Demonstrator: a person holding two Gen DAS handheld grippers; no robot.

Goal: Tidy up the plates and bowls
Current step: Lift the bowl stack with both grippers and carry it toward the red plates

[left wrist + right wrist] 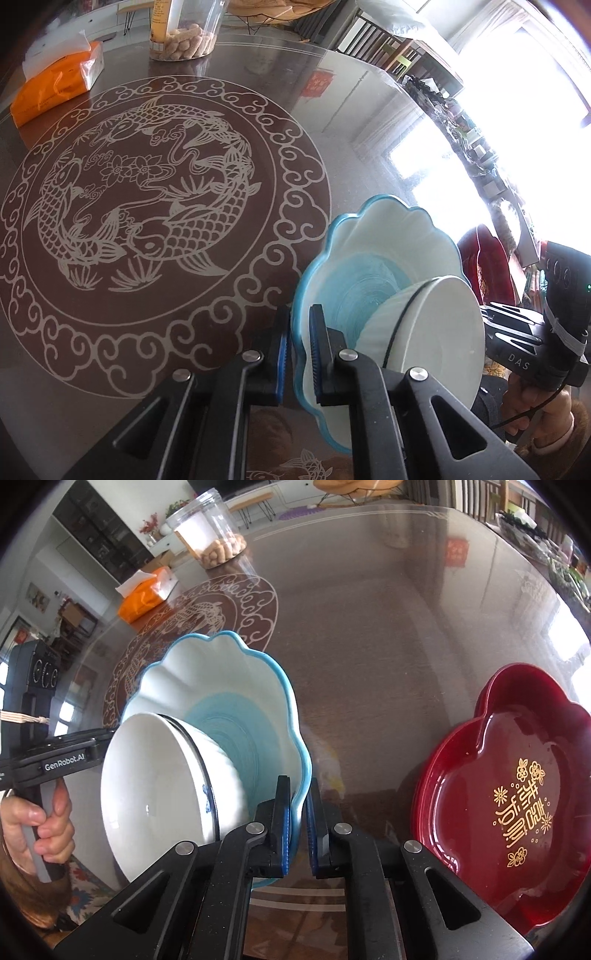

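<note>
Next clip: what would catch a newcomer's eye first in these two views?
The blue-rimmed scalloped plate, tilted up off the table with a white bowl resting in it; the left gripper and right gripper pinch its rim on opposite sides. Next, the red lacquer tray with gold characters on the right, and the carp medallion under the glass tabletop.

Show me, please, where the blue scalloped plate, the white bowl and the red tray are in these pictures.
blue scalloped plate (221, 672): right wrist view, on its pale inner wall.
white bowl (155, 786): right wrist view, on its white inside.
red tray (480, 786): right wrist view, on its glossy floor, left of the gold lettering.
</note>
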